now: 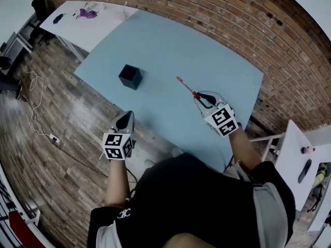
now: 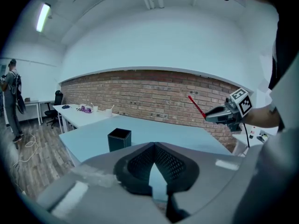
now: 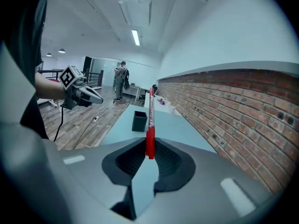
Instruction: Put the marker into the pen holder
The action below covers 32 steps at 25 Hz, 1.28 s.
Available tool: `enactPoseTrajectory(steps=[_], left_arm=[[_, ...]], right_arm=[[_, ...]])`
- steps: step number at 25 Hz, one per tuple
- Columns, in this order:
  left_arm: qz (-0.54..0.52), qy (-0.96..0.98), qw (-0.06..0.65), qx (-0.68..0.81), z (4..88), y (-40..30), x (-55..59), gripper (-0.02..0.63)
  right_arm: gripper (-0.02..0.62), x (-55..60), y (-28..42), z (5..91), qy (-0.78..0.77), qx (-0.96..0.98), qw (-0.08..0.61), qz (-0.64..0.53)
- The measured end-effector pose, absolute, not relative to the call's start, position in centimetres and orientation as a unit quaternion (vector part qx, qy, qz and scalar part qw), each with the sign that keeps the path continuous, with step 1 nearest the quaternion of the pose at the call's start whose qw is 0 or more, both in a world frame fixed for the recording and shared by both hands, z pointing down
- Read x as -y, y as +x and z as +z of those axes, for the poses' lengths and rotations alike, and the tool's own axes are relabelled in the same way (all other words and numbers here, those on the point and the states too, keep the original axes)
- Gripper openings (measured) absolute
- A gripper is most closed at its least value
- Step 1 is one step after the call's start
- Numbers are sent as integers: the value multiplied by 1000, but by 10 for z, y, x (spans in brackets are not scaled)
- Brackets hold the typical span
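Marker (image 3: 150,120), red at both ends with a white printed barrel, is up in the air over the light blue table (image 1: 170,45), pinched by the right gripper (image 1: 200,98), whose jaws are clamped on its lower red end. Nearly all of its length sticks out past the jaw tips, slanting up and away from the person. It looks like a light, stiff plastic stick with a smooth round barrel, so weight should be no trouble. The likelier worry is that a pinch so close to one end lets it swivel or slide between the pads if the free tip knocks against something. A hold nearer the middle would be steadier, but the end grip leaves plenty of barrel free to lower into an opening. The pen holder (image 1: 130,77), a small black square box with an open top, stands upright on the table well apart from the marker, off to the person's left. The left gripper (image 1: 125,120) hangs near the table's near edge with its jaws closed together on nothing.
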<state>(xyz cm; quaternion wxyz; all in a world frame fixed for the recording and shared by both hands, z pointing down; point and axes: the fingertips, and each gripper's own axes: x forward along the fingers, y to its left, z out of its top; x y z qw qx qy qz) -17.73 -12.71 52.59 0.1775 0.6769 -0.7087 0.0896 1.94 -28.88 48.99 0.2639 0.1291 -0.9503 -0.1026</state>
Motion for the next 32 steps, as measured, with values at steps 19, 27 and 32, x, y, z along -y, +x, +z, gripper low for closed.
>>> enactPoseTrajectory(steps=[19,27,32], left_arm=[[59,669,194,715,542,-266,29,5],[68,680,197,703,549,-287,41,5],[85,684,201,697,551,-321,53,5]], right_arm=[[63,203,-61,513,158,941,288,-88],[63,239,-91,506,192,932,289,-102],[63,259,-125,511,200,929,292,-105]])
